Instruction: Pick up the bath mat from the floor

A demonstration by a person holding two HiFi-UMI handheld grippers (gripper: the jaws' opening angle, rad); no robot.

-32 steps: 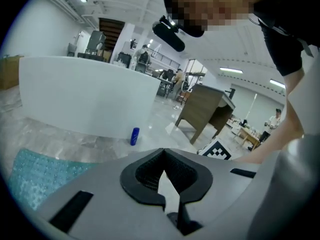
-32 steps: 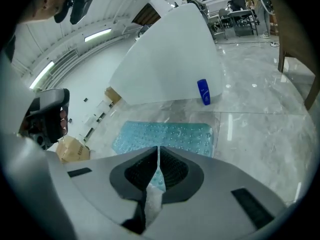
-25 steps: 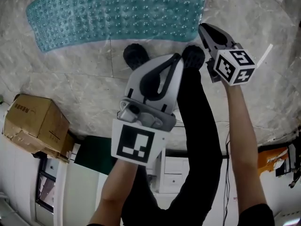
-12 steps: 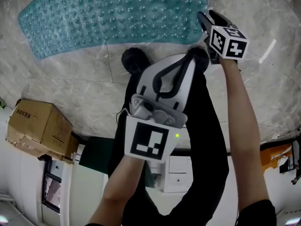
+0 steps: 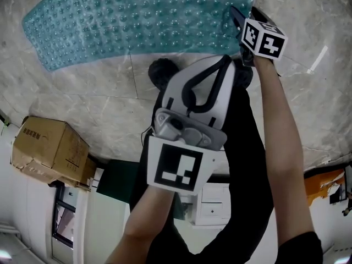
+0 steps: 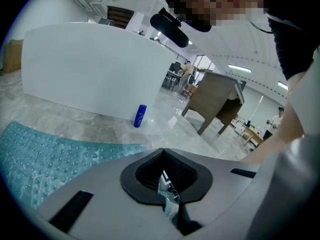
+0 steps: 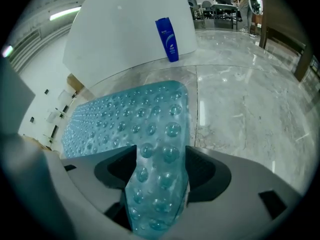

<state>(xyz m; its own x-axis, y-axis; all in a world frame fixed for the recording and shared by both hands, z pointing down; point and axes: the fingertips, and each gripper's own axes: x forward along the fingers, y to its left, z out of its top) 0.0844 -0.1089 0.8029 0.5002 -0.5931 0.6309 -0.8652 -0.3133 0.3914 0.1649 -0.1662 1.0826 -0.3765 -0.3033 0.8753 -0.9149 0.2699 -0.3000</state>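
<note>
The teal bath mat (image 5: 137,21) with raised bubbles lies flat on the marble floor ahead of my feet. My right gripper (image 5: 235,16) reaches down to its near right corner. In the right gripper view a strip of the mat (image 7: 160,149) runs up between the jaws of that gripper (image 7: 160,184). The jaws have just been opening and stand wide, one on each side of the mat's edge. My left gripper (image 5: 223,62) hangs shut above the floor, short of the mat's near edge. In the left gripper view its jaws (image 6: 167,194) meet, with the mat (image 6: 40,149) ahead at the left.
A blue bottle (image 7: 167,32) stands on the floor by a white tub wall (image 7: 130,24) beyond the mat. A cardboard box (image 5: 49,147) sits behind me at the left. My two black shoes (image 5: 162,70) are just short of the mat. A wooden table (image 6: 215,99) stands farther off.
Both grippers have sunk toward the floor. The right one has dropped farther and come over the mat's near right corner; the left one followed a little.
</note>
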